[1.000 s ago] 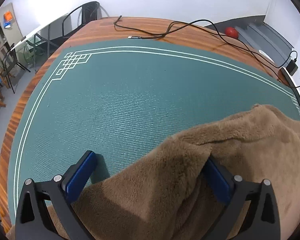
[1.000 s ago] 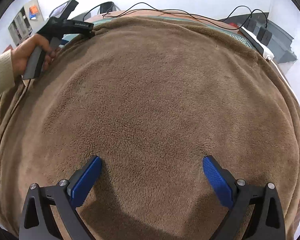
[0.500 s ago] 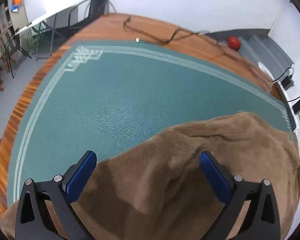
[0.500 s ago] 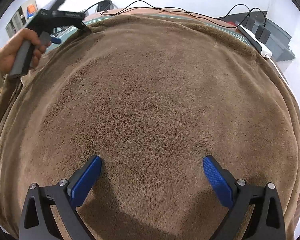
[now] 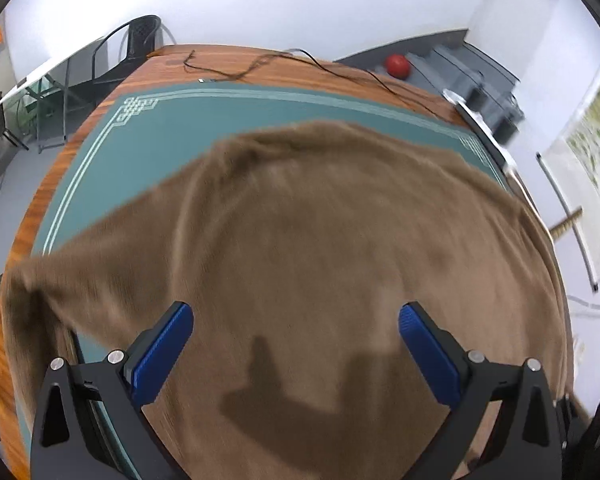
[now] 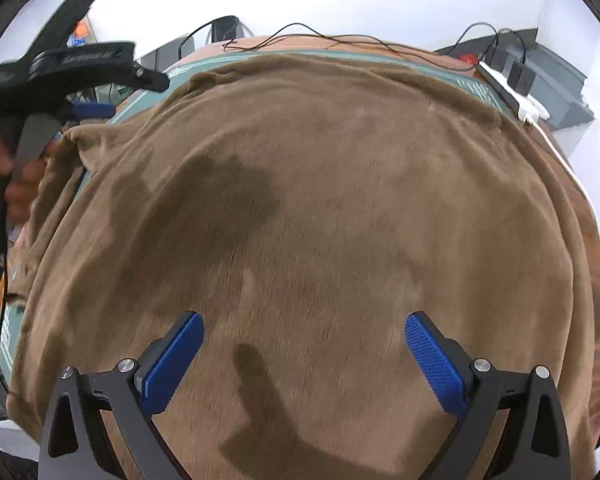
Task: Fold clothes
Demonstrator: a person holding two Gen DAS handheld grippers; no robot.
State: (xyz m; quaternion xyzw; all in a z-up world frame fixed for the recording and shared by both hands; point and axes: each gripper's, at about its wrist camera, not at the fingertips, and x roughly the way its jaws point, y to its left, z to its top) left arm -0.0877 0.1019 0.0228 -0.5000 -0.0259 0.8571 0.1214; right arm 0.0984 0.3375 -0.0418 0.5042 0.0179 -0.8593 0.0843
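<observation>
Brown fleece cloth [image 5: 320, 240]: lay spread over the green mat [image 5: 172, 140], covering most of it; the mat's far-left corner, with its white knot border, was bare. One edge of the cloth hung off the near-left side of the mat. Blurred in the left wrist view.

Left gripper [image 5: 296, 344]: fingers wide apart above the cloth, nothing between the blue pads [image 5: 162, 354]. Seen also in the right wrist view [image 6: 96, 110], off the cloth's left edge, gripped by a hand [image 6: 18, 184].

Right gripper [image 6: 304, 356]: fingers wide apart over the near part of the cloth, holding nothing.

Wooden table [image 5: 260, 68]: bore the mat. Black cable [image 5: 236, 76] lay on the wood beyond the mat's far edge.

Red ball [image 5: 397, 65]: beyond the mat's far-right corner, off the table.

Black chair [image 5: 136, 44]: beyond the mat's far-left corner.
</observation>
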